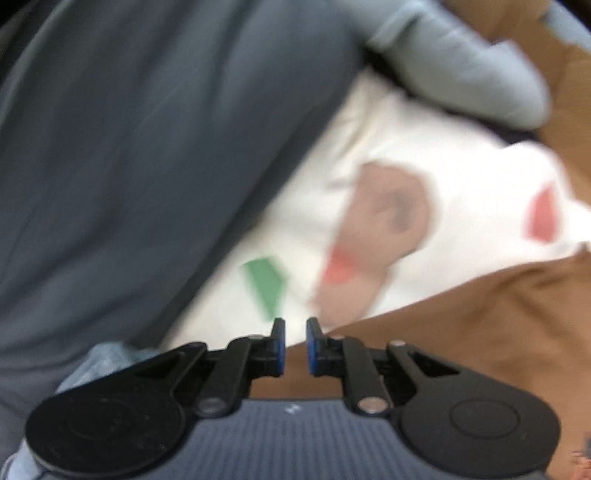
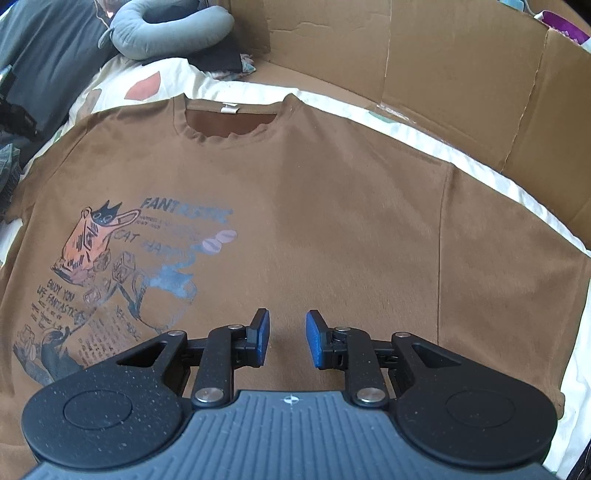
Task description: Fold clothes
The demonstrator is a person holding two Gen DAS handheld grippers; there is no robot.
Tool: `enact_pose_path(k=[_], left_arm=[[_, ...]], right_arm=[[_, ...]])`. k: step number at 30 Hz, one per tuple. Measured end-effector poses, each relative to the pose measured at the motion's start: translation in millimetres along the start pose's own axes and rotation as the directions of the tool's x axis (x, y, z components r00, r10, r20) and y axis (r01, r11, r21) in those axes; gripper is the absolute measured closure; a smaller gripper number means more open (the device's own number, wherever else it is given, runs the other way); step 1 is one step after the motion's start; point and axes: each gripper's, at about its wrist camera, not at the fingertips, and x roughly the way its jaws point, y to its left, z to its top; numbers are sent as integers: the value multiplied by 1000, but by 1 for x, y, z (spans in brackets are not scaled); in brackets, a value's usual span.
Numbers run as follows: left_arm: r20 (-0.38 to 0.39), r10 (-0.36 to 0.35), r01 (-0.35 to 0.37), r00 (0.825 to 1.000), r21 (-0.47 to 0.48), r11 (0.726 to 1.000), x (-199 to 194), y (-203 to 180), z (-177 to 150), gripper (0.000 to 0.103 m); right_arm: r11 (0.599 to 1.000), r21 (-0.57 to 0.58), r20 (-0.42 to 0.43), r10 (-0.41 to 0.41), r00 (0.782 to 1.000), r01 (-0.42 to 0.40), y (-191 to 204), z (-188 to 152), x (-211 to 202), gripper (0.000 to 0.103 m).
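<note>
Brown shirt (image 2: 295, 206) lies flat, print up, on the bed sheet (image 2: 406, 122).
Right gripper (image 2: 287, 341) spread above its hem; left gripper (image 1: 294, 345) slightly parted, empty, view blurred. Risk: pinching sheet with shirt, dragging both.

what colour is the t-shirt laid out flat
Brown, with a blue and orange cat print on its front. The t-shirt shows best in the right wrist view.

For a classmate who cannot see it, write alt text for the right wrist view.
A brown T-shirt with a cat graphic lies spread flat, front up, on a white patterned sheet. The open right gripper hovers above its lower middle, holding nothing. Cardboard walls stand behind; a grey neck pillow lies top left.
</note>
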Motion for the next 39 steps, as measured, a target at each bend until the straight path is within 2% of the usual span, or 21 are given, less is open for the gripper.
enact_pose_path(k=[4,9,21,28,34,39], left_arm=[[47,-101,99,994,47,994,-11,-40,-2,90],[78,-174,167,982,83,982,-8,-82,-12,92],[70,-141,139,987,39,990,42,-123,8,95],[79,-104,102,991,26,994,45,-128,14,98],[122,-155,151,980,44,988,23,-129,5,97],[140,-217,205,966,97,974,16,-148,0,97]], right_arm=[[1000,-4,8,-12,1000,12,-1,3,2,69],[999,32,19,-18,1000,17,-9,7,8,69],[996,72,28,-60,998,58,-27,25,37,69],[994,49,48,-97,994,95,-38,36,51,69],[989,60,92,-139,986,134,-49,56,56,69],[983,85,109,-172,979,164,-59,71,62,69]])
